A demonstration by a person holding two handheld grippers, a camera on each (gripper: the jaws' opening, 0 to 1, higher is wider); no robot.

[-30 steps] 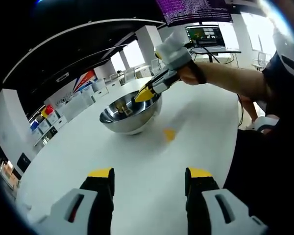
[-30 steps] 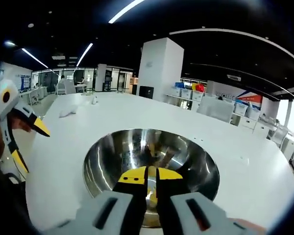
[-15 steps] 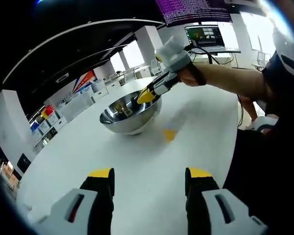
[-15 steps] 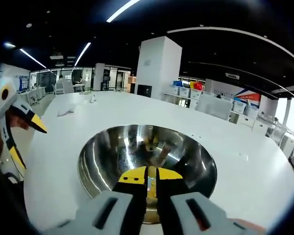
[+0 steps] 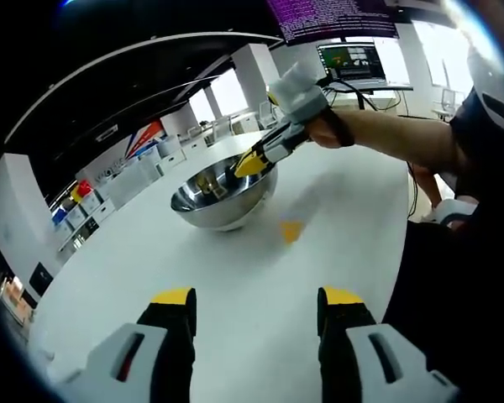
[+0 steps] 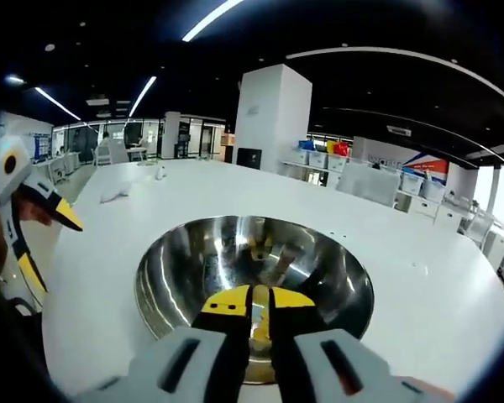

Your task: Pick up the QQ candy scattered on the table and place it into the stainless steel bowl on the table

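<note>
So the shiny round stainless steel bowl (image 5: 224, 197) sits on the big white table (image 5: 235, 285), a bit above the middle of the left gripper view. There's one small yellow QQ candy packet (image 5: 291, 230) lying flat on the table just right of and below the bowl, apart from it.

The left gripper (image 5: 257, 300) rises from the bottom of its own view, yellow-tipped jaws spread wide with nothing between them, well short of the candy.

The right gripper (image 5: 249, 163) reaches in from the upper right, a person's hand (image 5: 323, 128) holding it, tips right at the bowl's rim. In the right gripper view, that gripper (image 6: 259, 297) points down into the bowl (image 6: 193, 260) at centre frame, jaws nearly together with something yellow in the thin gap. Can't tell if it's pinched or just lying in the bowl behind them.
</note>
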